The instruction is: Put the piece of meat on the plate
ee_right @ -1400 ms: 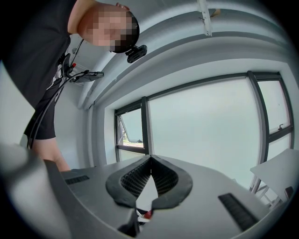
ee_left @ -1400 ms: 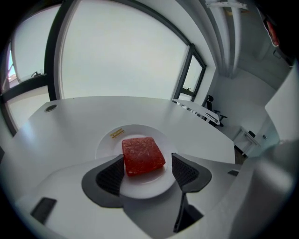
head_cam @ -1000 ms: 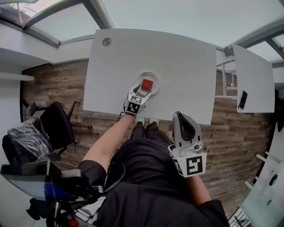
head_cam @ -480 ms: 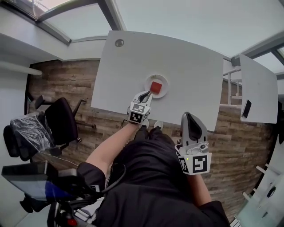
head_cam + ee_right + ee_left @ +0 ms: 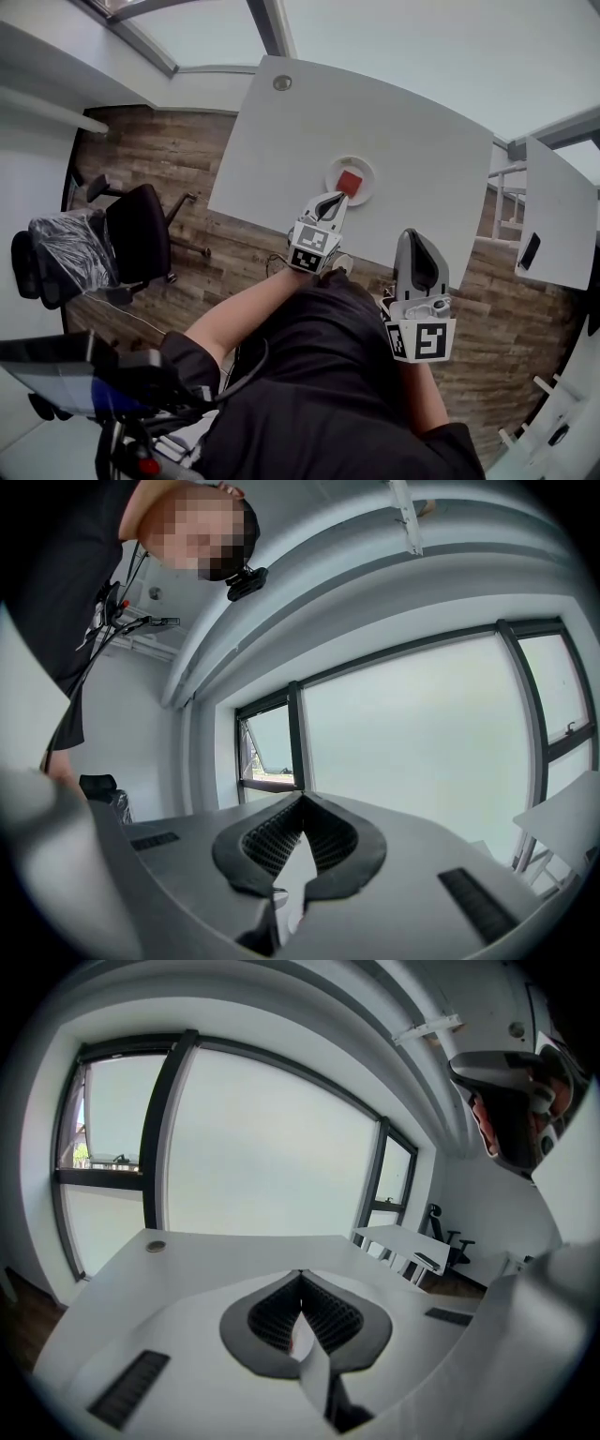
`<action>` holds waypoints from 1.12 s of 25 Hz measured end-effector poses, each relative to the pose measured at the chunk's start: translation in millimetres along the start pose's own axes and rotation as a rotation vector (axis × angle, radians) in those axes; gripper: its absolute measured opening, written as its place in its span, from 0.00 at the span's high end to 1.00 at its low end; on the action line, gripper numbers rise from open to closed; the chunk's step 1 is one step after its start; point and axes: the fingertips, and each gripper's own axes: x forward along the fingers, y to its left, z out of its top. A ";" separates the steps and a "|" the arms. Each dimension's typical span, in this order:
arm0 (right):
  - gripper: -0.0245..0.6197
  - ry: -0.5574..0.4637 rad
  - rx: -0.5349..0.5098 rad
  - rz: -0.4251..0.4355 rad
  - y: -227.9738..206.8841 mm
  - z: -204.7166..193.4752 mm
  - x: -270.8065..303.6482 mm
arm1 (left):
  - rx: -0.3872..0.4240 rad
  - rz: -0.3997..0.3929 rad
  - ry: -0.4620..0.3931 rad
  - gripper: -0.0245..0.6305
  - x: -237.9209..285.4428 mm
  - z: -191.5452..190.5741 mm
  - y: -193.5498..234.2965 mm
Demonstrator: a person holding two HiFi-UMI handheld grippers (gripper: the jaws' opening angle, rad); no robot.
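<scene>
Head view: red meat (image 5: 349, 182) lies on the plate (image 5: 367, 172); left gripper (image 5: 335, 200), jaws just closed empty, hovers near its rim.

The head view looks steeply down from above the person, well off the desk (image 5: 394, 122), taking in its whole top and the wooden floor (image 5: 141, 150) at left; the left gripper view rides on the left tongs (image 5: 335, 200), low over the desk's near edge, facing its far edge and the window (image 5: 262, 1147); the right gripper view rides on the right tongs (image 5: 415, 239), nearer the person, facing level toward windows too; the head and left gripper views share the desk's far-left grommet (image 5: 282, 82) and the second desk (image 5: 553, 206) at right.
</scene>
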 end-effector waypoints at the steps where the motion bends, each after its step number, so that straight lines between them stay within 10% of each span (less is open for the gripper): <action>1: 0.95 0.000 0.001 0.002 0.0 0.2 1.0 | 0.001 0.002 -0.013 0.95 -1.4 6.2 -3.7; 28: 0.95 -0.045 -0.028 -0.017 -2.1 18.2 15.8 | 0.022 -0.001 -0.375 0.95 -90.9 171.1 -40.4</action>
